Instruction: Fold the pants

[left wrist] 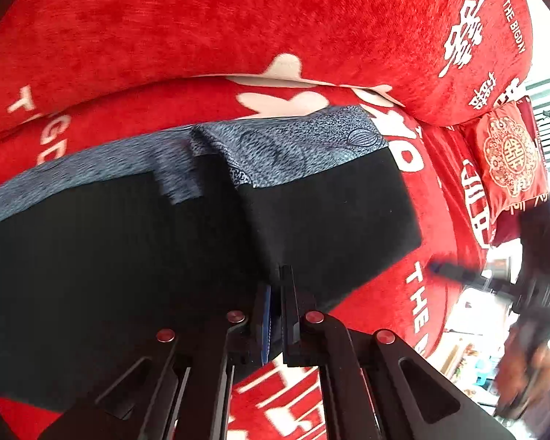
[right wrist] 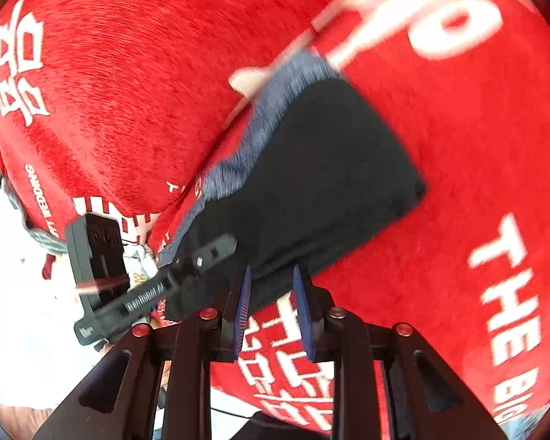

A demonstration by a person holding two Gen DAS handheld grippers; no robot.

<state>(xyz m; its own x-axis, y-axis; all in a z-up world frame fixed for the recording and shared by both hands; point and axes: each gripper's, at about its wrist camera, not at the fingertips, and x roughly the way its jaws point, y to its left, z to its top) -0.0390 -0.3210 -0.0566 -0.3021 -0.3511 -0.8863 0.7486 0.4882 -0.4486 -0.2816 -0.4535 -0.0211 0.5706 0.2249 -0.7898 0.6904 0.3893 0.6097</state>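
Underneath, red bedspread (left wrist: 201,18); left tongs (left wrist: 275,286) pinch pants (left wrist: 330,212); right tongs (right wrist: 271,282) parted.

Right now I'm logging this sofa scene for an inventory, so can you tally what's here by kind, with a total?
Pants, black with a blue patterned band: 1
Grippers, left gripper and right gripper: 2
Small red cushion with gold emblem: 1
Red sofa cover with white lettering: 1
Total: 5
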